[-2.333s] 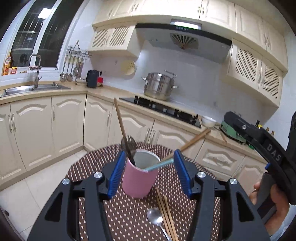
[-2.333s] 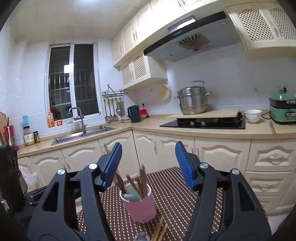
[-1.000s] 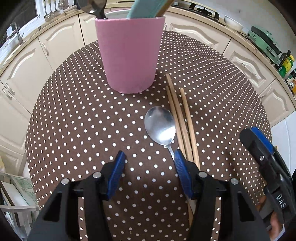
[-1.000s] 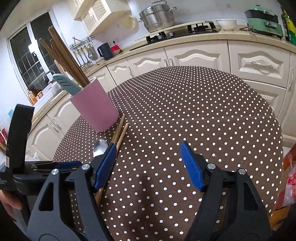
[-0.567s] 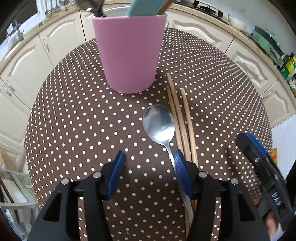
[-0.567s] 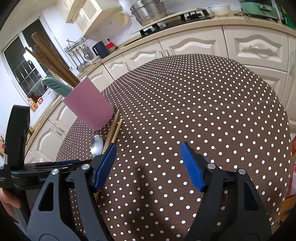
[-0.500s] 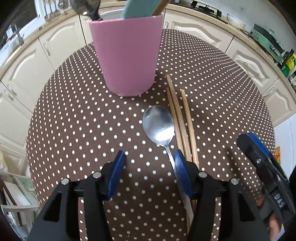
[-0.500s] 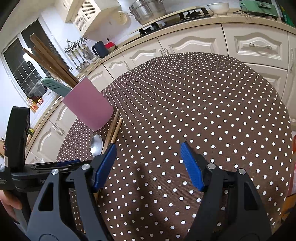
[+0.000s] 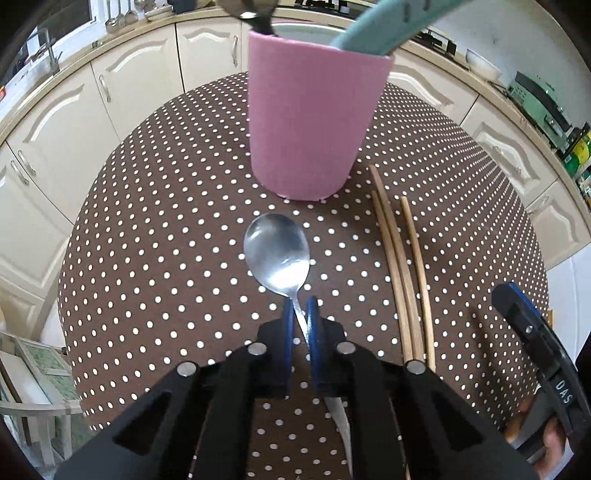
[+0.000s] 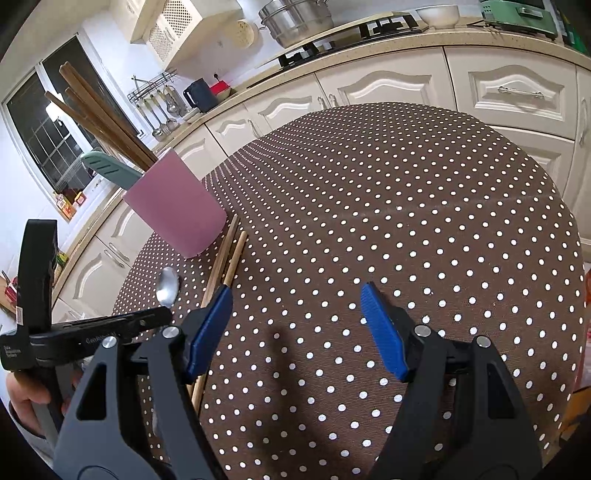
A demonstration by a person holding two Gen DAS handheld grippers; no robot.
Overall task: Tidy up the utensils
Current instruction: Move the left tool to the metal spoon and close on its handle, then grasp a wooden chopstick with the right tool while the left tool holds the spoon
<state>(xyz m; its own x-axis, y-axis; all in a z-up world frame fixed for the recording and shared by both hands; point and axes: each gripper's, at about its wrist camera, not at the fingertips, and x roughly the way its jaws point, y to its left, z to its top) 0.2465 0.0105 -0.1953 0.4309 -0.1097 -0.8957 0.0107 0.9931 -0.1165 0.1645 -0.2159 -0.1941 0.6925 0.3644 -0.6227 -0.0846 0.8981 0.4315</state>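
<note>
Since half a second ago the left gripper [image 9: 300, 310] has gone from open, with the spoon [image 9: 277, 252] against its right finger, to clamped on the spoon's thin neck, blue pads nearly meeting around it. The spoon lies on the dotted tablecloth [image 9: 155, 229], bowl up and pointing away toward the pink cup [image 9: 314, 125], its handle running back under the gripper. Just right of it three wooden chopsticks [image 9: 399, 266] lie almost parallel, clear of the closed fingers. The cup stands just beyond the spoon's bowl, holding a teal handle [image 9: 388, 26] and other utensils. The right gripper [image 10: 295, 325] hangs wide and empty over bare cloth right of the chopsticks.
</note>
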